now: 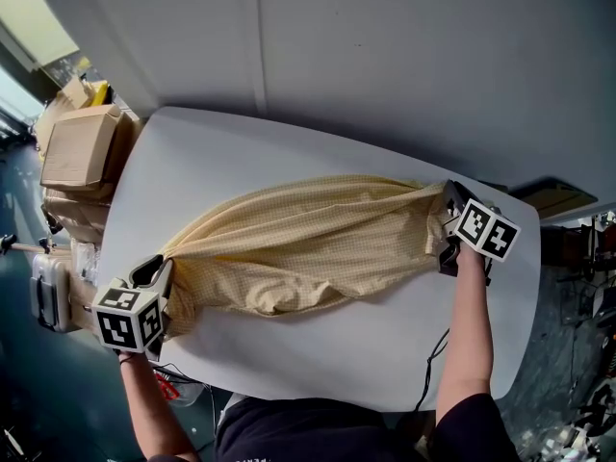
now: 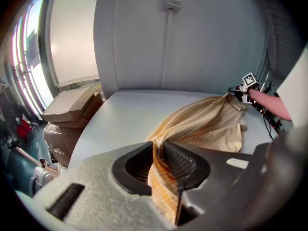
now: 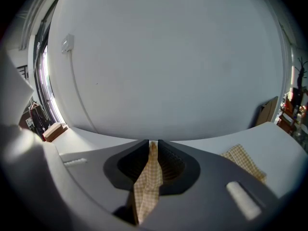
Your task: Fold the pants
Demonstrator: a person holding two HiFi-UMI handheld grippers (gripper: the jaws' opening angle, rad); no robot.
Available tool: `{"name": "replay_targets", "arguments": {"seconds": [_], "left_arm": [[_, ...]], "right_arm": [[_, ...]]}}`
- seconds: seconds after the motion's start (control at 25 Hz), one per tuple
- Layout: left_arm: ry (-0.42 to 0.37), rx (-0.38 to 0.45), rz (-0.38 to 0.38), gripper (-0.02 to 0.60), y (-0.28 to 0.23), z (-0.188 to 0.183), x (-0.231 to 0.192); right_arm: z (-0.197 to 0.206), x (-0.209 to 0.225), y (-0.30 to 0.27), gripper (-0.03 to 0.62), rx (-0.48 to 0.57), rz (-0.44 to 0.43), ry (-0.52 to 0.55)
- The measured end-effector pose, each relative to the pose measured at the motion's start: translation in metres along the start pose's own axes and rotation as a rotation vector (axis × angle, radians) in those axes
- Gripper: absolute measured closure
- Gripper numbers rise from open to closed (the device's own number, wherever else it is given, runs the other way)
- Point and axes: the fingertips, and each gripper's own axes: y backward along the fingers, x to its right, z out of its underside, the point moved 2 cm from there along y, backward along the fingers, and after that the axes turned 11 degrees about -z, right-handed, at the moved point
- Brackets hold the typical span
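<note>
The pants (image 1: 308, 243) lay stretched across the white table (image 1: 250, 152) from lower left to right of the head view, apparently doubled lengthwise, though rumpled along the lower edge. Your left gripper (image 1: 157, 271) at the lower-left end and your right gripper (image 1: 449, 218) at the right end each had their jaws slightly apart, with cloth loosely between them rather than clamped. I judged the lengthwise fold done, with smoothing and the crosswise folds left.

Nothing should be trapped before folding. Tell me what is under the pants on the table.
Around the pants only the bare white table shows. Whatever lies beneath the cloth itself is covered and cannot be seen.
</note>
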Motion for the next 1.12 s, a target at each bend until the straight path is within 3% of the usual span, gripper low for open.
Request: {"name": "replay_targets", "arguments": {"seconds": [0.12, 0.32, 0.52, 0.68, 0.88, 1.12], "left_arm": [[-0.019, -0.007, -0.002, 0.492, 0.006, 0.005, -0.001], [-0.002, 0.03, -0.103, 0.509, 0.021, 0.007, -0.016], [0.005, 0.072, -0.104, 0.537, 0.033, 0.004, -0.007], [0.006, 0.1, -0.097, 0.54, 0.044, 0.005, 0.008], [0.03, 0.135, -0.102, 0.583, 0.063, 0.014, 0.026], [0.033, 0.166, -0.114, 0.583, 0.092, 0.032, 0.059]], "right_arm": [[-0.001, 0.004, 0.006, 0.529, -0.008, 0.011, -0.007], [-0.009, 0.007, 0.021, 0.521, 0.032, 0.029, 0.0], [-0.009, -0.012, 0.033, 0.556, 0.038, -0.004, 0.052], [-0.001, -0.026, 0.046, 0.595, 0.039, -0.046, 0.074], [0.008, -0.054, 0.07, 0.595, 0.036, -0.122, 0.143], [0.023, -0.082, 0.102, 0.595, 0.029, -0.237, 0.198]]}}
